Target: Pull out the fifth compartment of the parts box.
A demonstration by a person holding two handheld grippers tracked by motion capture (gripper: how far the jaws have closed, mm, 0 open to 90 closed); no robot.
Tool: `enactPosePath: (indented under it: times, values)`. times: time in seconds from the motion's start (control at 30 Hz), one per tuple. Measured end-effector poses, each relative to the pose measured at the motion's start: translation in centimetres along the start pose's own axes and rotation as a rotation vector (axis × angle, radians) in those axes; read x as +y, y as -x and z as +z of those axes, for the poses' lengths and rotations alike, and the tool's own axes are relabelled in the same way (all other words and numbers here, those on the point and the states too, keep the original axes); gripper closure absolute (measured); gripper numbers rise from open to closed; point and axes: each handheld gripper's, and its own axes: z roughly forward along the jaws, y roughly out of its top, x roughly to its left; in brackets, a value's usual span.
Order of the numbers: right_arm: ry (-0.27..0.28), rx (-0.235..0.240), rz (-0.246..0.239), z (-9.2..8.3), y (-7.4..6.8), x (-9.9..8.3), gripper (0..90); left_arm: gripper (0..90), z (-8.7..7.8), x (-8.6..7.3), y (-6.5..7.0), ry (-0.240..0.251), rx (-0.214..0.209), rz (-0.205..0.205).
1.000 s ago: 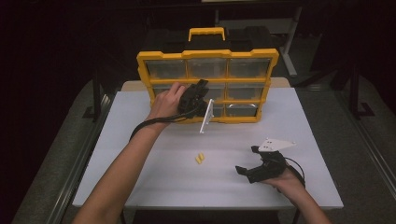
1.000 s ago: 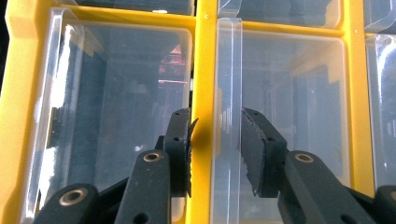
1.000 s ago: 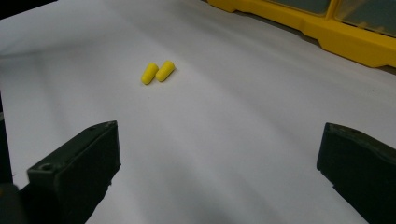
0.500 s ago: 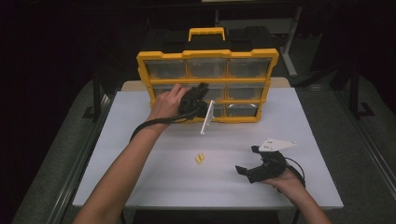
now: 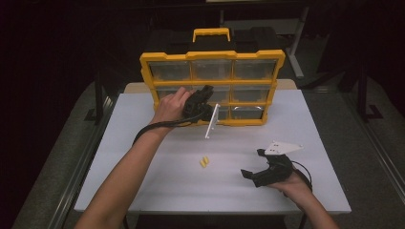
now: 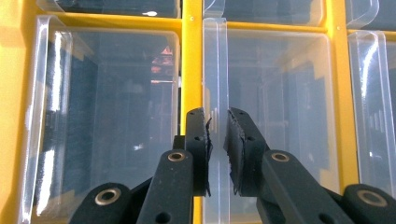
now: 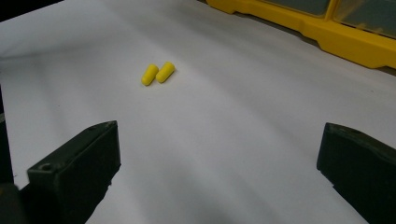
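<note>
Dark room, white table (image 5: pixel 143 143), yellow organiser case (image 5: pixel 212 57) upright at its far edge. Clear drawer flap (image 5: pixel 211 121) of the middle row swings out toward me; my left gripper (image 5: pixel 203 102) has just been closing and now pinches its thin edge (image 6: pixel 215 93). Best to pull slowly along the hinge arc, no twisting. Two yellow earplugs (image 5: pixel 204 162) lie mid-table. My right gripper (image 5: pixel 260 169) rests near them, jaws wide apart. Left gripper view shows pads on plastic, probably firm; right gripper view shows the earplugs (image 7: pixel 158 73) touching.

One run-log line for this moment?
left claw: shut on drawer tab | right claw: open, on table | earplugs: untouched
</note>
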Motion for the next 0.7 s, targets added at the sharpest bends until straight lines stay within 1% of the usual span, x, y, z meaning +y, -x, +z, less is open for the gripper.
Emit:
enactPosePath:
  times: [0.13,0.5,0.7]
  values:
    - [0.001,0.0,0.001,0.0,0.0,0.0,0.0,79.2,-0.2,0.1,0.0,0.005,0.003,0.005]
    - [-0.003,-0.001,0.0,0.0,0.0,0.0,0.0,79.2,-0.8,0.4,0.1,0.018,0.002,0.005]
    - [-0.004,-0.001,0.001,0.1,0.0,0.0,0.0,79.2,-1.1,0.6,0.1,0.012,0.002,0.02]
